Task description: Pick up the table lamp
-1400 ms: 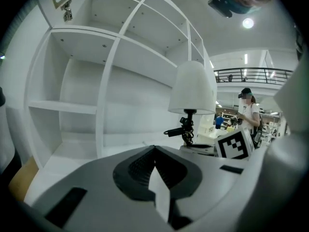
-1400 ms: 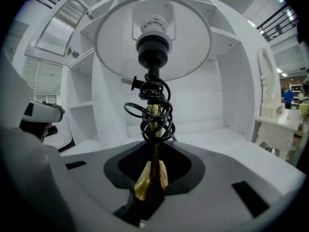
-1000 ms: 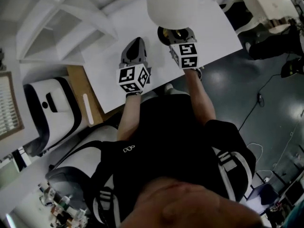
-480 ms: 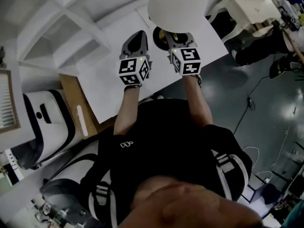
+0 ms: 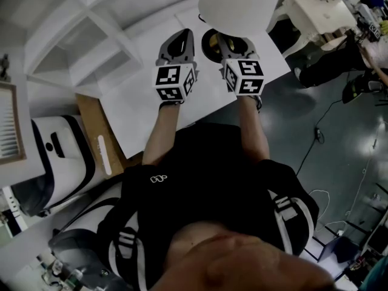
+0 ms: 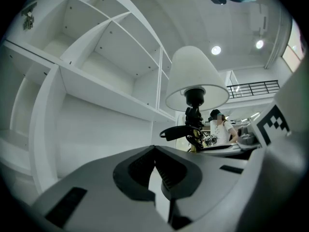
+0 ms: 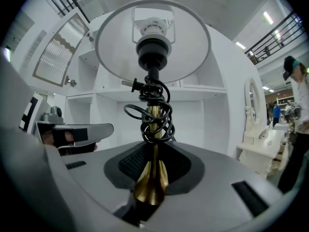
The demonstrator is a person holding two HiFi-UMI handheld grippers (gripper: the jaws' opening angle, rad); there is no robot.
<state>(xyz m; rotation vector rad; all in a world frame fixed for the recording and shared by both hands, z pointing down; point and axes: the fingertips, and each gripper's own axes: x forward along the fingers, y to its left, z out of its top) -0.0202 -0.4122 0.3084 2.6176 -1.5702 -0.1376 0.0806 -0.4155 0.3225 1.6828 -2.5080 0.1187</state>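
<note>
The table lamp has a white shade [image 5: 236, 5], a brass stem [image 7: 153, 115] wound with black cord, and a brass foot [image 5: 212, 41]. It stands upright in my right gripper [image 5: 225, 40], which is shut on the flared lower stem [image 7: 150, 182], above the white table [image 5: 151, 108]. My left gripper [image 5: 180, 40] hangs just left of the lamp, apart from it. Its jaws meet at the tips [image 6: 155, 149] with nothing between them. From the left gripper view the lamp [image 6: 195, 79] shows ahead to the right.
White open shelving [image 5: 79, 35] rises behind the table. A wooden panel [image 5: 97, 132] and a white-and-black unit [image 5: 60, 144] lie left of my body. White furniture [image 5: 315, 11] and a person [image 5: 364, 53] are to the right, beyond the table's edge.
Both grippers have risen and drifted toward the top of the head view. The lamp went up with the right gripper, still held at the stem.
</note>
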